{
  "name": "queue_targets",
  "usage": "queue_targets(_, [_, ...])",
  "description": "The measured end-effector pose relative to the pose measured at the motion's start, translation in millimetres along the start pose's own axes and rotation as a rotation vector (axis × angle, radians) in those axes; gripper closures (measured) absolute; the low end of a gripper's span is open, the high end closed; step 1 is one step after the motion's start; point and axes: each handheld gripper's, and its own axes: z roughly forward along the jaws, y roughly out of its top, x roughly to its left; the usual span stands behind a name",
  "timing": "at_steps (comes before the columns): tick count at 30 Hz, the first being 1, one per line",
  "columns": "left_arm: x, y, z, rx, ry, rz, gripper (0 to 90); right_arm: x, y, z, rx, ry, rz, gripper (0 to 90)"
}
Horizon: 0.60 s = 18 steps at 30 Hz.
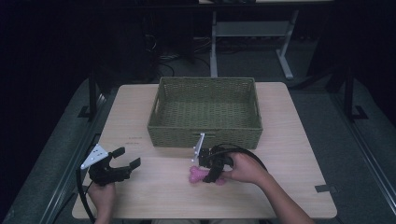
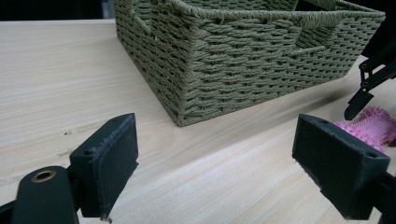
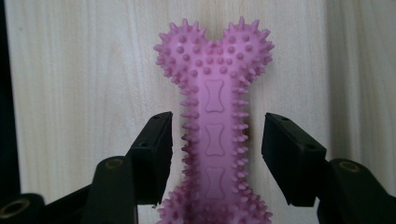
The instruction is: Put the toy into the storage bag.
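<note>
The right gripper (image 1: 208, 173) points down at the table, jaws partly apart. The left gripper (image 1: 125, 158) rests low, jaws wide.

The table (image 1: 140, 116) is evenly lit from above while the room around it lies dark; the high view is soft and grainy, and the nearest claw edges blur.
</note>
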Motion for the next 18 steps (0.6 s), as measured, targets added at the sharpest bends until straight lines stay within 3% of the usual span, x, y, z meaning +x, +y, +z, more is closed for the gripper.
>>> queue_targets(7, [0.3,-0.1,-0.6,-0.003,0.001,-0.002,13.9,1.4,3.8,3.8,0.017,0.004,-0.028,48.7])
queue_targets(18, [0.3,-0.1,-0.7,-0.004,-0.001,-0.003,13.9,5.9,4.2,6.3,0.031,-0.029,-0.070,56.7])
